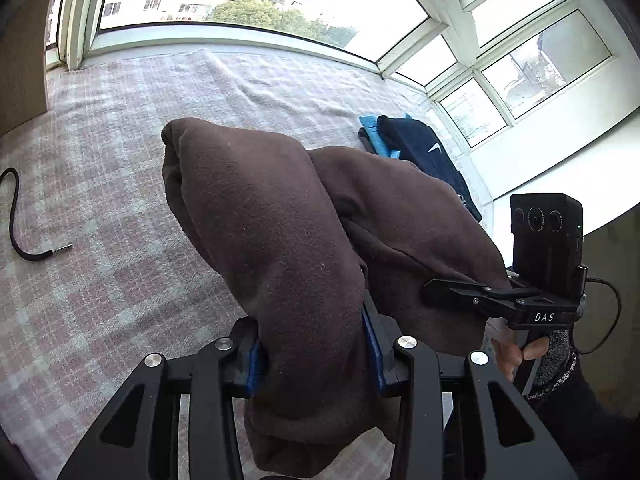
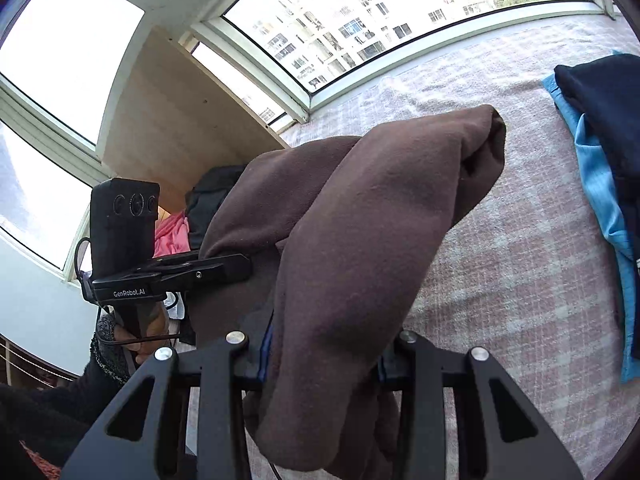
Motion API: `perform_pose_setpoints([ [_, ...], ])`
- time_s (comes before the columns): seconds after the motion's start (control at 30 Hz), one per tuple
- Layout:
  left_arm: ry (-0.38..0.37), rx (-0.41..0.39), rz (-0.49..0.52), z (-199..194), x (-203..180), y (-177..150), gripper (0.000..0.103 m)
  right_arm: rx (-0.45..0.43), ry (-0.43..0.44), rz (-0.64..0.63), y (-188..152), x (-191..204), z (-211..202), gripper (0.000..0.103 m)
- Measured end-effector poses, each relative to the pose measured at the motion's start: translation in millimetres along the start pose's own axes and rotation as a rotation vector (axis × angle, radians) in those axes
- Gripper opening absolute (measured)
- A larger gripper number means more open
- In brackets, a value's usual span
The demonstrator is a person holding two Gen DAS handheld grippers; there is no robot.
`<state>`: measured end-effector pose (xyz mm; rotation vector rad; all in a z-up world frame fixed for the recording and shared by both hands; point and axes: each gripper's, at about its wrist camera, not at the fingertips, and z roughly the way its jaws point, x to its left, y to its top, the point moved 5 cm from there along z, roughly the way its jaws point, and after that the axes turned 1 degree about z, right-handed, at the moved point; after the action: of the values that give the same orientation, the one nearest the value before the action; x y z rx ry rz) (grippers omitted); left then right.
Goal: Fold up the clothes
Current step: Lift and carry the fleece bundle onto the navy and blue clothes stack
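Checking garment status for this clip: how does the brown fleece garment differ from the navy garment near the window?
The brown fleece garment is lifted off the plaid blanket, clamped by the left gripper and right gripper; the navy garment lies untouched on it. The brown one hangs bunched; the navy one lies flat on a light blue garment. Both are dark clothes.

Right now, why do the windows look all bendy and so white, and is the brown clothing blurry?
Left wrist view: the fisheye lens bends the window frames into curves, and daylight washes the glass out white. Right wrist view: same bending, with bright glare in the panes. In both views the brown garment looks sharp enough to show its fuzz, and the picture corners go dark.
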<state>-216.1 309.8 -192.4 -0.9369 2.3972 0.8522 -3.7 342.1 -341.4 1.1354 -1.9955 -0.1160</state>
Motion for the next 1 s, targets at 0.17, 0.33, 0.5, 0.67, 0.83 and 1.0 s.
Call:
perform_pose_setpoints([
  [0.17,-0.042,-0.037,0.081,-7.7,-57.5,12.5,0.037,-0.041,-0.063,-0.049,-1.0,0.1,-49.4,0.035],
  [0.33,-0.028,-0.048,0.165,17.8,-122.7,25.9,0.037,-0.048,-0.114,-0.07,7.4,-35.3,-97.3,0.035],
  [0.5,-0.009,-0.07,0.201,63.4,-182.2,43.2,0.037,-0.007,-0.161,-0.118,34.0,-95.8,-143.7,0.035],
  [0.67,0.007,-0.092,0.161,121.8,-230.0,69.4,0.037,0.065,-0.216,-0.175,72.4,-161.0,-176.3,0.035],
  [0.83,0.033,-0.114,0.103,175.4,-260.7,96.9,0.038,0.132,-0.257,-0.248,109.4,-214.3,-182.5,0.035],
  [1.0,0.08,-0.143,0.079,210.6,-264.4,113.7,0.037,0.221,-0.299,-0.287,123.8,-286.3,-177.8,0.035],
])
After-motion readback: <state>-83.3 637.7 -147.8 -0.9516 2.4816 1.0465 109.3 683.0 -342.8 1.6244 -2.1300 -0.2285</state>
